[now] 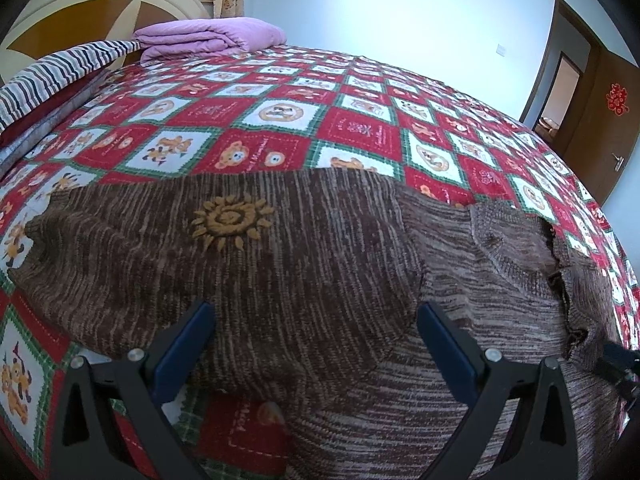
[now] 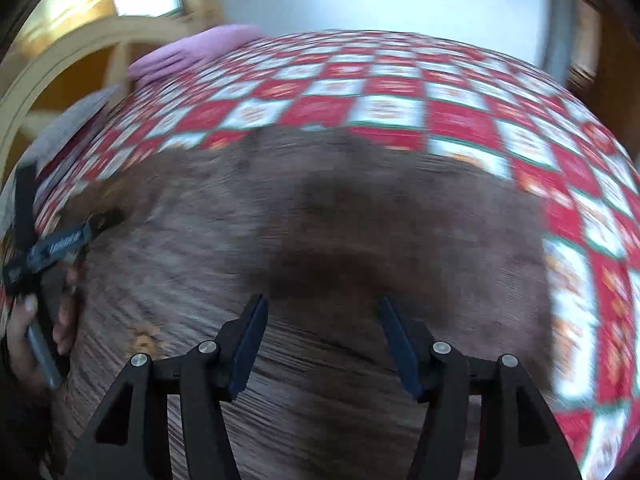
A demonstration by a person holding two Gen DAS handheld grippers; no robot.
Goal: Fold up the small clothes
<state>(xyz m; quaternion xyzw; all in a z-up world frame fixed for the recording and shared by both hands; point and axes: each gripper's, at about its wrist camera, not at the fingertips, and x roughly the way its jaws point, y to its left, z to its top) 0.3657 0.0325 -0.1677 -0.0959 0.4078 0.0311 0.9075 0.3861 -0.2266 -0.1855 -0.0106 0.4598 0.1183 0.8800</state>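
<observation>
A small brown knitted sweater (image 1: 304, 256) with a yellow sun motif (image 1: 230, 220) lies on the red patchwork bedspread (image 1: 360, 120), partly folded over itself, collar (image 1: 516, 240) at right. My left gripper (image 1: 316, 316) is open and empty, just above the sweater's near part. In the blurred right wrist view the sweater (image 2: 320, 240) fills the middle, and my right gripper (image 2: 322, 308) is open and empty above it. The left gripper (image 2: 60, 240) shows there at the left edge, held by a hand.
A folded purple blanket (image 1: 208, 38) and a striped pillow (image 1: 52, 76) lie at the head of the bed by the headboard (image 1: 80, 12). A brown door (image 1: 604, 120) stands open at right. The bedspread stretches beyond the sweater.
</observation>
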